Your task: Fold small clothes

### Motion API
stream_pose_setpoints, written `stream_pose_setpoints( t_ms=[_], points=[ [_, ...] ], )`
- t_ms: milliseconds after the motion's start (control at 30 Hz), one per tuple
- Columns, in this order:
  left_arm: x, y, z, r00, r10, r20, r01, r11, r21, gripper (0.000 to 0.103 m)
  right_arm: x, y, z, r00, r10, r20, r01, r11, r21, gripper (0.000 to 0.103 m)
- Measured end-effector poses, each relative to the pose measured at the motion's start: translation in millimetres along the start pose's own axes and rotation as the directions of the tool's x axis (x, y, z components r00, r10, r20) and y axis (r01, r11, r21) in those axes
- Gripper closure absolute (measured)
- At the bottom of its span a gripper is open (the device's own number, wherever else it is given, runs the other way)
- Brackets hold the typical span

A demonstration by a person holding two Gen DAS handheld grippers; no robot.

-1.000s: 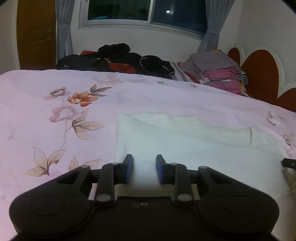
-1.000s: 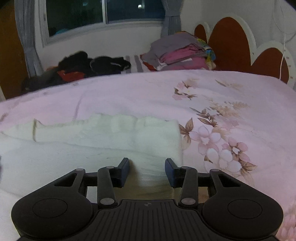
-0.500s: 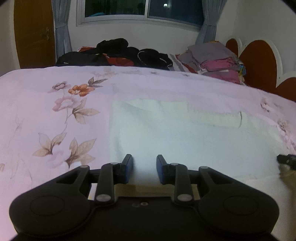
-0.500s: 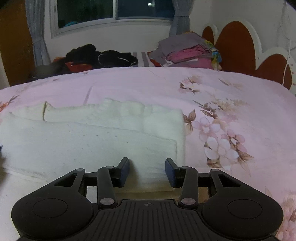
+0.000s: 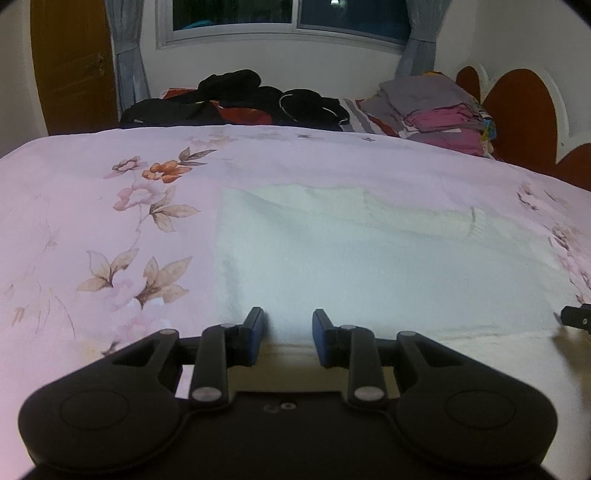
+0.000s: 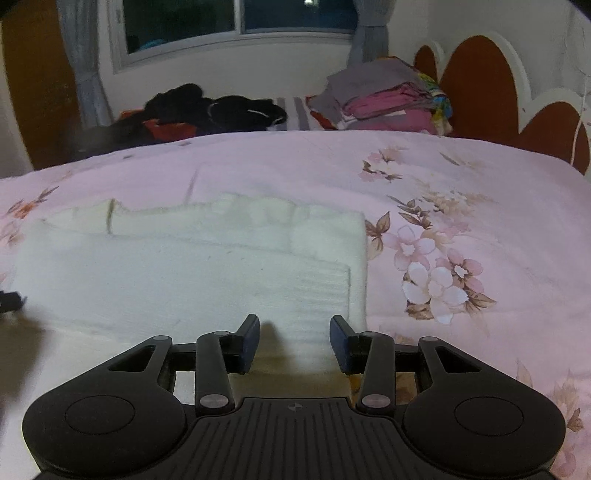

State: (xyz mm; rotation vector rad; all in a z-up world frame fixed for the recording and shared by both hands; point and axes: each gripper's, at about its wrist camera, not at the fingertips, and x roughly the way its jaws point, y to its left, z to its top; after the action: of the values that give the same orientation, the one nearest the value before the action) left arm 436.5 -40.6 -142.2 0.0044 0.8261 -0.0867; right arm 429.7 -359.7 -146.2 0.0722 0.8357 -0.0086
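So the near edge of your one white garment is hidden under both gripper bodies. It lies flat mid-bedspread. Your left gripper and right gripper are both parted, holding nothing, poised at that near edge. Behind the garment are two piles: dark clothes, folded stack.

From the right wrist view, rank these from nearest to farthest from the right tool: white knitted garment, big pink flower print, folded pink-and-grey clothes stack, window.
1. White knitted garment, directly ahead of the right tool, reaching between its open fingers.
2. Big pink flower print, ahead to the right on the bedsheet.
3. Folded pink-and-grey clothes stack, far edge, right of centre.
4. Window, on the back wall.
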Motion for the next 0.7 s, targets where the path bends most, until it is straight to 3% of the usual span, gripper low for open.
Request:
stream_pose_setpoints(
  t_ms=[367, 533, 700],
  points=[
    [-42, -33, -40, 0.996, -0.091, -0.016, 0.091, 0.995, 0.036, 0.074, -35, 22, -34, 0.990, 0.140, -0.011, -0.140, 0.988, -0.067, 0.061],
    [-60, -27, -67, 0.997, -0.066, -0.047, 0.067, 0.997, 0.028, 0.074, -39, 29, -57, 0.986, 0.159, -0.053, -0.164, 0.979, -0.125, 0.061],
    [-90, -14, -85, 0.998, -0.030, -0.052, 0.031, 0.999, 0.020, 0.072, -58, 22, -70, 0.979, 0.198, -0.052, -0.202, 0.975, -0.096, 0.061]
  ],
)
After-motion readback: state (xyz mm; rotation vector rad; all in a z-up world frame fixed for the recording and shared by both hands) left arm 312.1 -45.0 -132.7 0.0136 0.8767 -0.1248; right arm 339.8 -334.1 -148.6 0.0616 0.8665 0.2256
